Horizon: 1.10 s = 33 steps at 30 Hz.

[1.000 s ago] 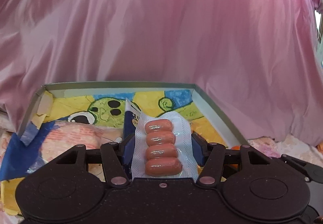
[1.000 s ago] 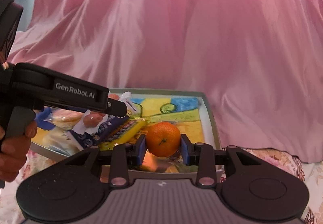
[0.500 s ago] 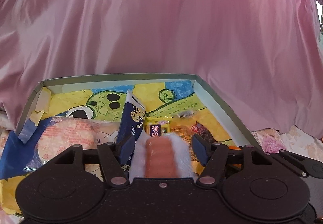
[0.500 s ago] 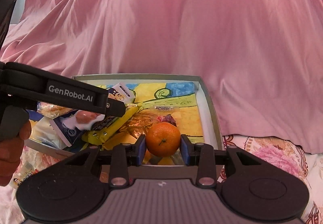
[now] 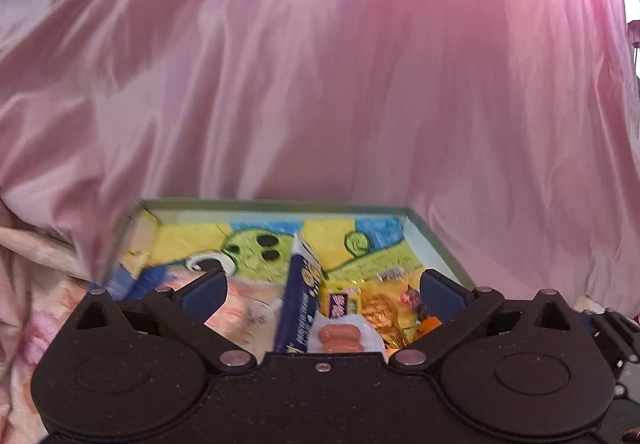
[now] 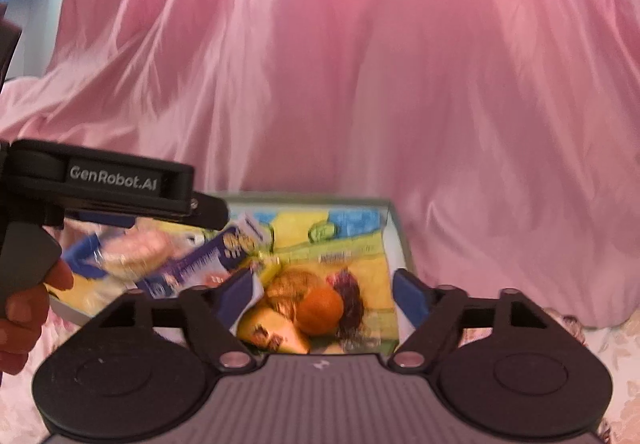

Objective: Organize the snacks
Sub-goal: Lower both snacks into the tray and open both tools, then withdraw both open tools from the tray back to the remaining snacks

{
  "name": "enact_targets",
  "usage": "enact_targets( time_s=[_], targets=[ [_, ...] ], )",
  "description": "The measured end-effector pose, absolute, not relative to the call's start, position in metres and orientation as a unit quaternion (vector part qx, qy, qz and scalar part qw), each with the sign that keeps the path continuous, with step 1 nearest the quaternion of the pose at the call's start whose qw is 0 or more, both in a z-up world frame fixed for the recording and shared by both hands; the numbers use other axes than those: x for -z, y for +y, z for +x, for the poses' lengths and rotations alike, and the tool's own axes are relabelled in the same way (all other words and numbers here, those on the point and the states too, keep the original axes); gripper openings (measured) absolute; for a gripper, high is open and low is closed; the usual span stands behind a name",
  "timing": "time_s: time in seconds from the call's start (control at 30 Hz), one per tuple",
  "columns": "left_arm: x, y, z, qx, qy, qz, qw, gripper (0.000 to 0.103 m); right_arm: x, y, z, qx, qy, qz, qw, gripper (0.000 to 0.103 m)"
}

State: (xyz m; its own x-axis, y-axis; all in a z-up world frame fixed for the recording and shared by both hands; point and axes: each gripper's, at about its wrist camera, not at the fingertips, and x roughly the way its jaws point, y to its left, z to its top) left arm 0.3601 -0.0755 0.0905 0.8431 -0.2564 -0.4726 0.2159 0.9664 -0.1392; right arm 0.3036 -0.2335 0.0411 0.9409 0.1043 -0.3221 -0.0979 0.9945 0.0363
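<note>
A shallow grey-green box [image 5: 436, 240] with a cartoon-printed bottom holds the snacks. My left gripper [image 5: 322, 290] is open above it; the clear pack of small sausages [image 5: 340, 336] lies loose in the box below the jaws, beside an upright blue packet [image 5: 298, 300]. My right gripper [image 6: 324, 292] is open too; the orange [image 6: 320, 309] rests in the box [image 6: 400, 240] among foil-wrapped sweets. The left gripper's body [image 6: 120, 184] shows at the left of the right wrist view.
A pink satin cloth [image 5: 320, 84] is draped behind the box and over its back-left corner. A bagged pastry [image 6: 136, 250] and a yellow packet [image 5: 344, 302] lie in the box. Floral bedding [image 6: 580, 332] surrounds the box.
Both grippers opened. The sausage pack dropped from the left gripper into the box, and the orange dropped from the right gripper into the box. Both grippers pulled back slightly.
</note>
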Motion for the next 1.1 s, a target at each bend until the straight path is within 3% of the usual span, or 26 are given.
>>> enact_targets(
  time_s=[0.23,0.63,1.1],
  targets=[
    [-0.116,-0.051,0.322,0.094,0.196,-0.047,0.975,0.102,-0.069,-0.227,0.270,-0.040,0.107,0.019,0.993,0.102],
    [-0.124,-0.013,0.242,0.047,0.157,-0.065,0.984,0.102,-0.097,-0.217,0.208,-0.032,0.069,0.034,0.996,0.103],
    [-0.101,0.023,0.164,0.008,0.152,-0.042,0.987,0.102,-0.086,-0.201,0.130,-0.052,0.058,0.013,0.997,0.103]
  ],
)
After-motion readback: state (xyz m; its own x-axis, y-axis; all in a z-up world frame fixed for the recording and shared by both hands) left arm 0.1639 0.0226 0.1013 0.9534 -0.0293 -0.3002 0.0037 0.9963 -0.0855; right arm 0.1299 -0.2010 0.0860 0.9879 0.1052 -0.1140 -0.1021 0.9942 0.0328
